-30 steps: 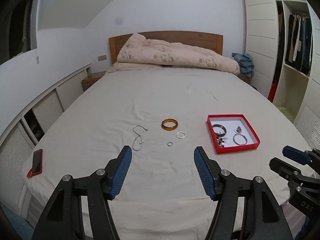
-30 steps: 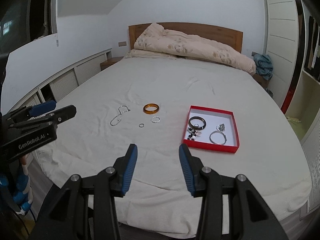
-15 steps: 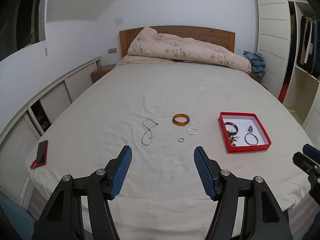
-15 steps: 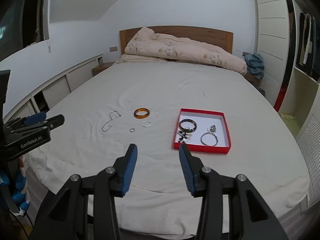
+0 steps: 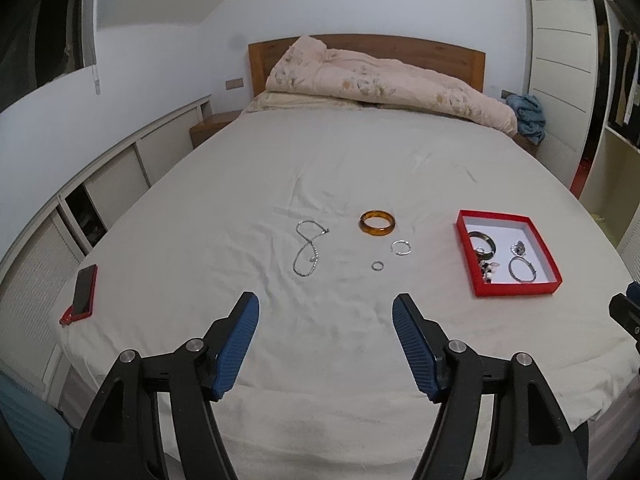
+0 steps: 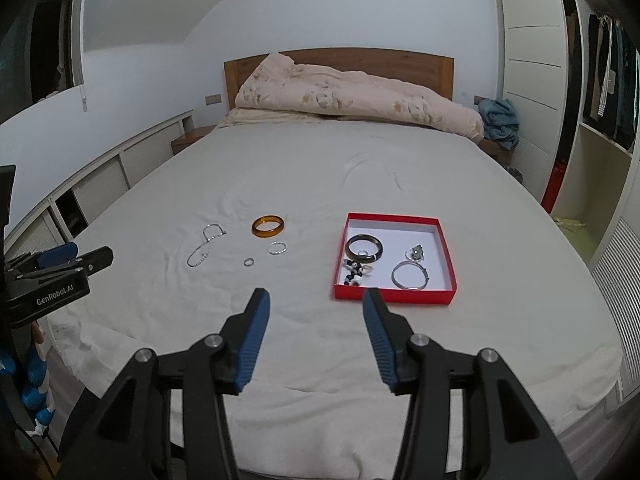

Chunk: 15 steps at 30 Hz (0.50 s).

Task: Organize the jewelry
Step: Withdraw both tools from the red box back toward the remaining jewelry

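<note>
A wide bed [image 5: 320, 168] covered by a pale sheet fills both wrist views, with a rumpled floral duvet [image 5: 384, 80] bunched against the wooden headboard [image 5: 440, 50].

The landmark is a shallow red box [image 5: 516, 290] with a white floor, lying on the sheet. Inside it rest a dark bangle [image 5: 483, 242], a thin silver bangle [image 5: 521, 270], a small sparkly ornament [image 5: 518, 247] and a cluster of black and white beads [image 5: 489, 270].

On the open sheet to the left of the red box lie four loose pieces. Nearest the box is a small silver ring [image 5: 401, 247]. Just beyond that, slightly farther from the box, sits an amber bangle [image 5: 377, 223]. A tinier silver ring [image 5: 377, 265] lies beside them, toward the foot of the bed. Farthest left of the box is a silver chain [image 5: 308, 248], looped loosely on the sheet.

Well away from the box, at the bed's left edge, a phone in a red case [image 5: 82, 294] lies flat.

The left gripper [image 5: 325, 322] hangs above the foot of the bed, left of the box; its blue-padded jaws stand wide apart and have just been opening, with nothing between them. The right gripper [image 6: 316, 318] hangs just in front of the box's near wall; its jaws have also just been opening and hold nothing.
</note>
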{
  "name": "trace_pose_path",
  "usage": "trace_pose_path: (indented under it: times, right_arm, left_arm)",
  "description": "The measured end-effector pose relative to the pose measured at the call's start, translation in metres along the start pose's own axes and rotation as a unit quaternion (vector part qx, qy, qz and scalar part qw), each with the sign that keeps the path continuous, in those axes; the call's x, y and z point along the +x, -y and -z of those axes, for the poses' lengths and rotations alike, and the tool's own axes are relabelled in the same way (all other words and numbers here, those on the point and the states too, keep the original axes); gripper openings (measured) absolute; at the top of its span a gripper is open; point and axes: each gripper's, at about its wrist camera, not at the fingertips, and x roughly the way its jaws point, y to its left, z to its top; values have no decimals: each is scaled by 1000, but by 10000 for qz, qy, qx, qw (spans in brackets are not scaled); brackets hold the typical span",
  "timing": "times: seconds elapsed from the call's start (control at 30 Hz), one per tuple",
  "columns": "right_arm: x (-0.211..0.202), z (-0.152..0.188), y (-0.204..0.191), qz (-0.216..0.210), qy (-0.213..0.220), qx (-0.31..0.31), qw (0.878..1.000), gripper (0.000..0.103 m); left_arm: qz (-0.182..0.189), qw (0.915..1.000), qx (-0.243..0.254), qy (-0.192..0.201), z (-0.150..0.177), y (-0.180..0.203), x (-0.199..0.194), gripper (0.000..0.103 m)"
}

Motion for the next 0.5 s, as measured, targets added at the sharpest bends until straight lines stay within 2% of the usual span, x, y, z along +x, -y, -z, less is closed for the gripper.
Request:
trace_pose_path:
  times: [0.3, 0.5]
  right_arm:
    - [35, -1, -7, 58, -284, -98, 9995, 48]
    - [63, 4, -6, -63, -513, -100, 9986, 48]
  left_arm:
    - [-47, 9994, -206, -286, 6, -20, 40, 69]
    - [-78, 9978, -384, -531, 11, -35, 71, 69]
